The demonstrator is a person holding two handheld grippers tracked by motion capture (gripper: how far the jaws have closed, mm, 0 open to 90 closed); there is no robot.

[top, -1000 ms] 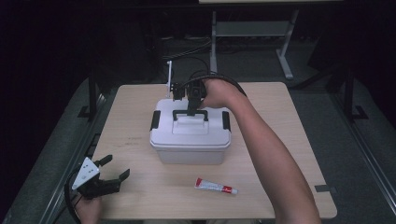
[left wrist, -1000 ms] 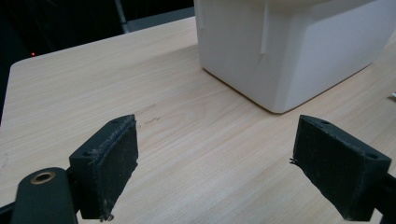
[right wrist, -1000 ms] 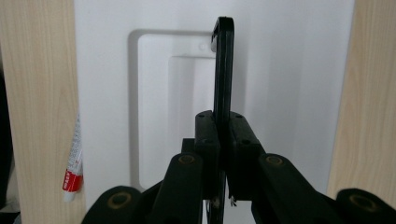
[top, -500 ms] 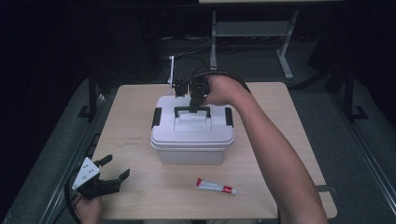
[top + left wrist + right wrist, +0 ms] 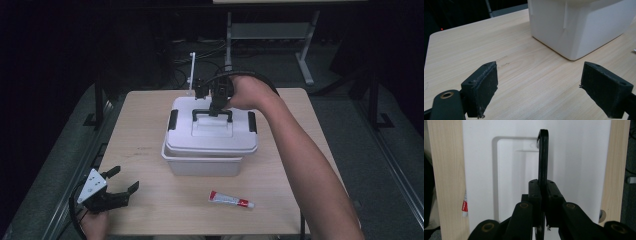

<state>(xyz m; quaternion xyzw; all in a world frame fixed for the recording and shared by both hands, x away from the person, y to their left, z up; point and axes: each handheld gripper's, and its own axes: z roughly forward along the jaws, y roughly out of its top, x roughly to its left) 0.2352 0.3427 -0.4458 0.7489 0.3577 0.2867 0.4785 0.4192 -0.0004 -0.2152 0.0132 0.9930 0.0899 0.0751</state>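
Nearest the person, at the table's front left corner: left gripper (image 5: 116, 186), black with a grey three-cornered plate on top, parked low over the pale wooden table (image 5: 145, 130), jaws spread wide with nothing between them. Aimed at the near corner of the box, probably kept ready to steady or help, not yet needed.

A little farther in, right of centre: small white tube with red ends (image 5: 231, 199), lying flat on the wood, well apart from both grippers. Possibly meant for the box once opened.

Mid-table: white rectangular plastic storage box (image 5: 202, 162), its white lid with black side latches (image 5: 212, 132) sitting slightly raised and offset above the base, so apparently unlatched and coming off.

Farthest: right gripper (image 5: 216, 106), reaching over from the far side, pointing down, jaws clamped tight on the thin black carry handle (image 5: 543, 157) standing upright at the lid's middle. Central hold likely chosen so the lid lifts level rather than tipping.
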